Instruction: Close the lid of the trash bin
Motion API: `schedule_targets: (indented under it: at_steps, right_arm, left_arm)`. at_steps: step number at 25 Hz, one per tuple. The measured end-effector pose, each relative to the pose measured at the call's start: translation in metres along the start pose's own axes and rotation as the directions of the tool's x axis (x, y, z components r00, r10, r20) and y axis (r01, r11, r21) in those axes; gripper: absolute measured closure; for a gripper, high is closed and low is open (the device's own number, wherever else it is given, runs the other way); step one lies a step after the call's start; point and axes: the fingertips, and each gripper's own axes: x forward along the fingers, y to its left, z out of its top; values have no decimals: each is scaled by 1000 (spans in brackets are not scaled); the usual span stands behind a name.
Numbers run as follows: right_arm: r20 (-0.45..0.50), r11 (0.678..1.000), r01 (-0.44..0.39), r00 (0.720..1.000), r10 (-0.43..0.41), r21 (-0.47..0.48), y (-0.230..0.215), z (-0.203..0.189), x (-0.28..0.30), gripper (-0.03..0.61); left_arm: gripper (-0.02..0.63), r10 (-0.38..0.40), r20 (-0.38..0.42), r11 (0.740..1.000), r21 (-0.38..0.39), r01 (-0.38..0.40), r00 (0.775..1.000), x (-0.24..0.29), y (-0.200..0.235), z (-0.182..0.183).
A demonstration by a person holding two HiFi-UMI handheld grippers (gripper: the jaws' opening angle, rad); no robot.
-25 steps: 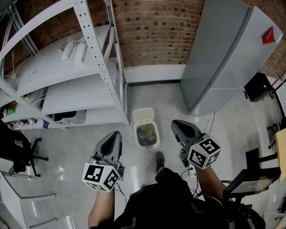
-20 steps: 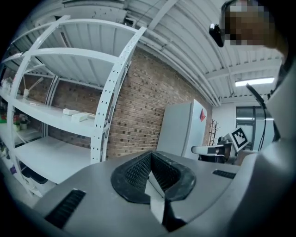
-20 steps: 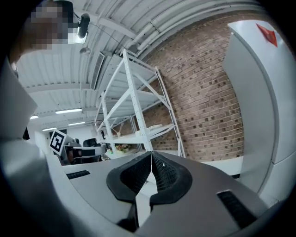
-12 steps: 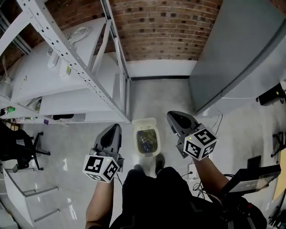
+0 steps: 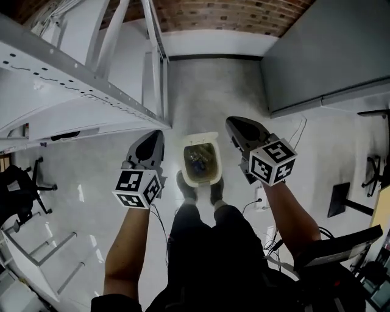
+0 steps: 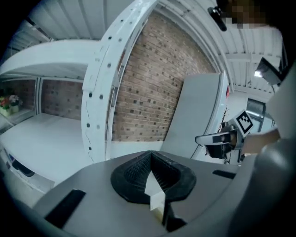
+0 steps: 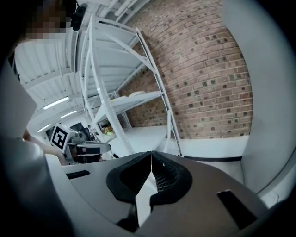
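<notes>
In the head view a cream trash bin (image 5: 200,162) stands on the floor just ahead of the person's shoes (image 5: 186,186). It is uncovered, its lid (image 5: 201,139) tipped back at the far side, and rubbish shows inside. My left gripper (image 5: 153,138) hangs to the left of the bin, above it, jaws shut with nothing held. My right gripper (image 5: 235,125) hangs to the right of it, also shut and empty. Neither touches the bin. The bin is out of sight in both gripper views; the left gripper (image 6: 151,163) and right gripper (image 7: 151,159) point at the brick wall.
White metal shelving (image 5: 91,79) rises at the left, its upright (image 5: 159,73) close to the bin. A tall grey cabinet (image 5: 329,55) stands at the right. A brick wall (image 5: 231,15) runs behind. Cables (image 5: 259,198) lie on the floor at the right, an office chair (image 5: 18,189) at the far left.
The person has stepped forward to the bin, which now lies between the two grippers at the feet. Both grippers stay shut and level.
</notes>
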Motion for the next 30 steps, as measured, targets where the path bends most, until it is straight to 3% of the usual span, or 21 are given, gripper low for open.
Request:
schedule_targets:
  at_steps: [8, 13, 18, 21, 27, 30]
  right_arm:
    - [-153, 997, 50, 987, -39, 65, -41, -86, 69, 569]
    - [-268, 991, 88, 962, -58, 102, -68, -149, 97, 569]
    - [-321, 988, 90, 946, -46, 122, -78, -187, 106, 569]
    - [-359, 990, 90, 932, -47, 105, -83, -205, 107, 569]
    - [-403, 986, 96, 915, -33, 137, -80, -232, 92, 569]
    - [-438, 988, 86, 899, -21, 127, -73, -249, 78, 569]
  left_arm:
    - [618, -77, -183, 996, -52, 68, 980, 82, 25, -81]
    - [618, -116, -307, 993, -62, 101, 945, 124, 26, -137]
    - [618, -147, -414, 989, -67, 131, 898, 145, 23, -182]
    - [618, -154, -448, 988, -60, 142, 881, 150, 20, -200]
    - [618, -169, -454, 985, -105, 135, 875, 137, 10, -219]
    - [618, -183, -481, 983, -96, 157, 857, 124, -2, -236]
